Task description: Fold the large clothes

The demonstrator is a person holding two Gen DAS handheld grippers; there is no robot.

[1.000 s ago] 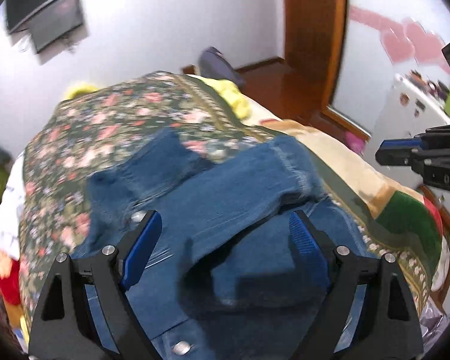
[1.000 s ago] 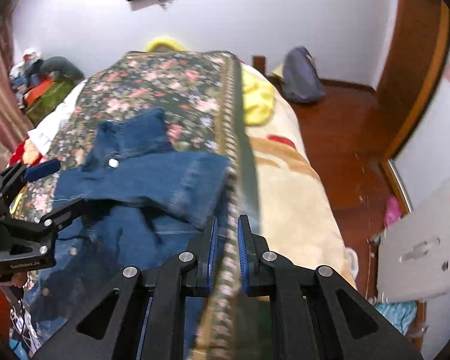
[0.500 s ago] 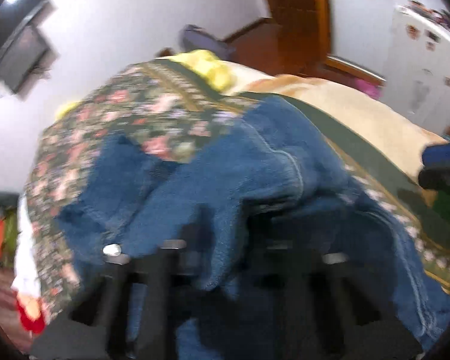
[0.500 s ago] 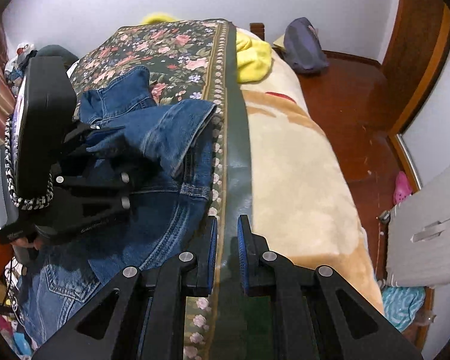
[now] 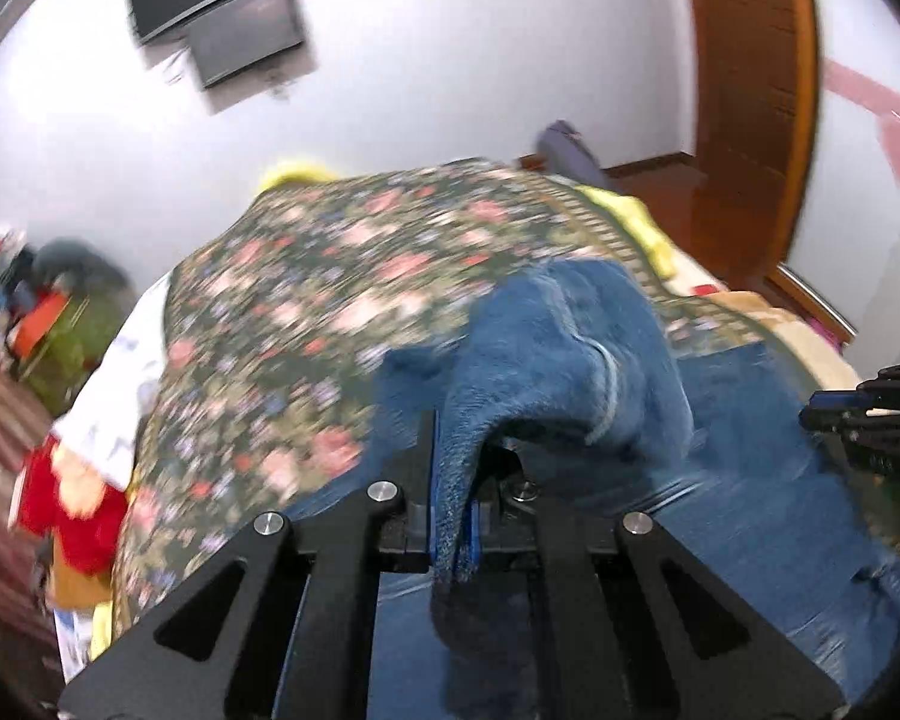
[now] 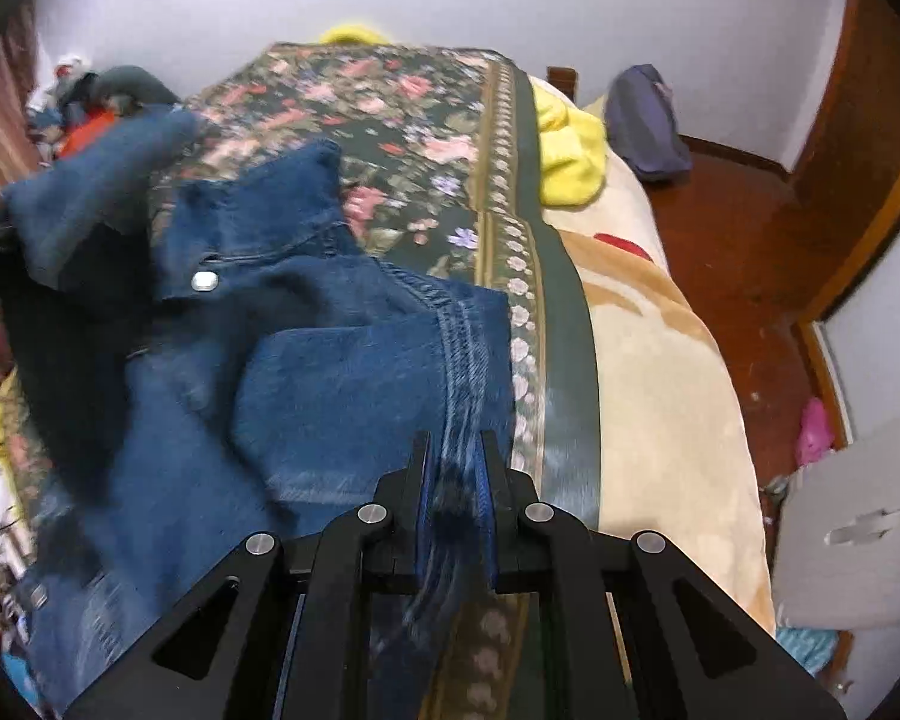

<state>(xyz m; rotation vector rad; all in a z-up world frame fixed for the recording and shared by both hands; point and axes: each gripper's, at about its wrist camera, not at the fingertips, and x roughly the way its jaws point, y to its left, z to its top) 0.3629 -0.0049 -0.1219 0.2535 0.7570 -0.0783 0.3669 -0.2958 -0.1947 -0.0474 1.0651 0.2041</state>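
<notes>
A blue denim jacket (image 6: pixel 330 372) lies on the floral bedspread (image 6: pixel 402 96). My left gripper (image 5: pixel 455 480) is shut on the jacket's sleeve (image 5: pixel 558 348) and holds it lifted above the bed. My right gripper (image 6: pixel 455 480) is shut on the jacket's right side edge (image 6: pixel 468 360), near the bedspread's border. The lifted sleeve shows at the far left of the right wrist view (image 6: pixel 96 180). The right gripper shows at the right edge of the left wrist view (image 5: pixel 864 420). The jacket collar with a metal snap (image 6: pixel 204 282) lies flat toward the bed's head.
A beige blanket (image 6: pixel 660 372) covers the bed's right side above a wooden floor (image 6: pixel 750 228). A yellow garment (image 6: pixel 570 150) and a dark bag (image 6: pixel 645 120) lie near the head. Clothes pile (image 5: pixel 54 324) left of the bed. A TV (image 5: pixel 234 12) hangs on the wall.
My left gripper closed on the sleeve and lifted it up and to the left. My right gripper, shut on nothing before, now grips the jacket's right edge.
</notes>
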